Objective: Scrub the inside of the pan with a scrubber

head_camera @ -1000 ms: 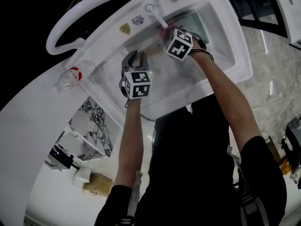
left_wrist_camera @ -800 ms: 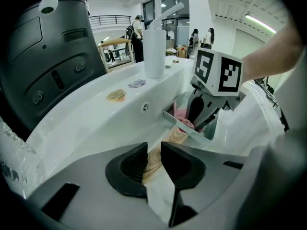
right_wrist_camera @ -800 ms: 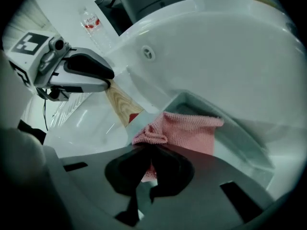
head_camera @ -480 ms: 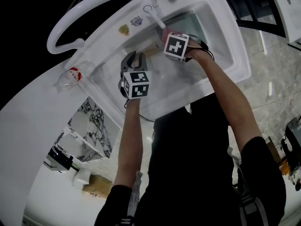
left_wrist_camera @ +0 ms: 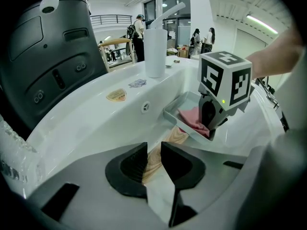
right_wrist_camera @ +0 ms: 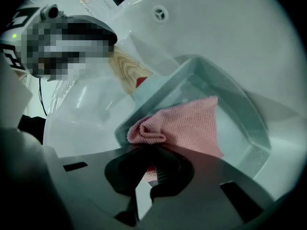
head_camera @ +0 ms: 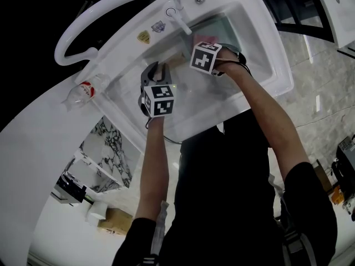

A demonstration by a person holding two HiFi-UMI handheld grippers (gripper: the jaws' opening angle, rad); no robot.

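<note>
Right gripper view: right gripper (right_wrist_camera: pixel 152 169) pinches the pink scrubber (right_wrist_camera: pixel 192 126) down inside the pan (right_wrist_camera: pixel 230 92) in the sink (right_wrist_camera: pixel 230 28), while the left gripper (left_wrist_camera: pixel 153 158) clamps the wooden handle (right_wrist_camera: pixel 127 68) at 10 o'clock, likely steadying it for scrubbing.

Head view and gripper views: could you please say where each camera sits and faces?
Head view: on the head, steeply down at the sink; forearms show.
Left gripper view: on the left tool, along the clamped handle toward the pan; right tool shows.
Right gripper view: on the right tool, down onto its gripped scrubber.
Gripper views share pan and scrubber.
</note>
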